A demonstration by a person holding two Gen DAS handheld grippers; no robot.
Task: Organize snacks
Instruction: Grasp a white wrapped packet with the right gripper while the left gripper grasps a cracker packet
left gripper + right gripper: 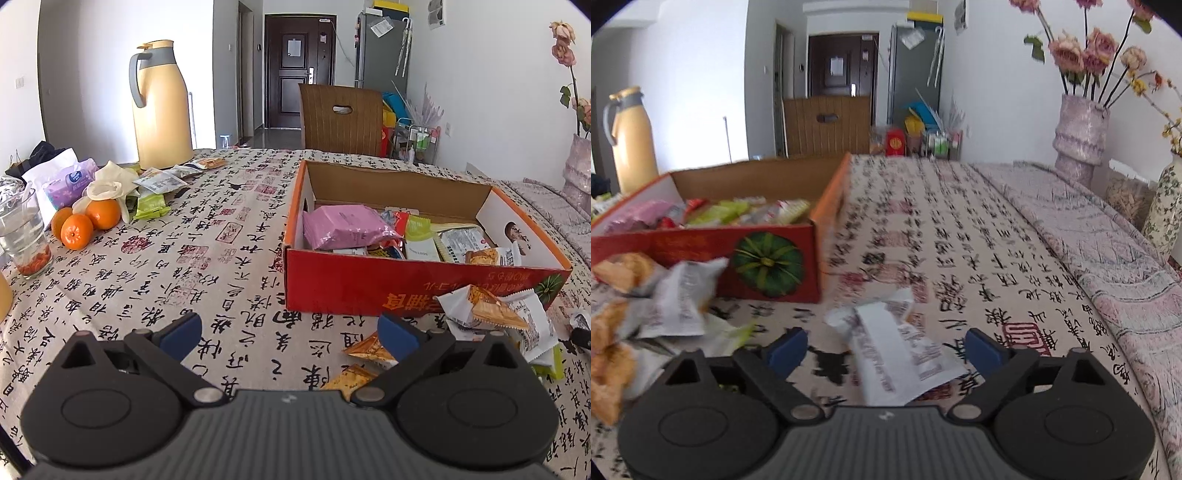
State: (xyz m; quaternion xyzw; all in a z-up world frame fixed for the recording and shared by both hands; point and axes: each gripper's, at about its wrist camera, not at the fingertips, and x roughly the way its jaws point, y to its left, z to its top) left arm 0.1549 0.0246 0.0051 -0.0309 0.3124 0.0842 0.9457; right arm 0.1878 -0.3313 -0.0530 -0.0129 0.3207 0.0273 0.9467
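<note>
A red cardboard box on the table holds several snack packets, among them a pink pack. It also shows in the right wrist view. My left gripper is open and empty above the tablecloth in front of the box. Orange snack packets lie by its right finger, and white-and-orange packets lie against the box front. My right gripper is open, with a white snack packet lying on the cloth between its fingers, untouched. More loose packets lie to its left.
A yellow thermos jug, oranges, a glass, tissue pack and more packets stand at the left. A wooden chair is behind the table. Flower vases stand at the right.
</note>
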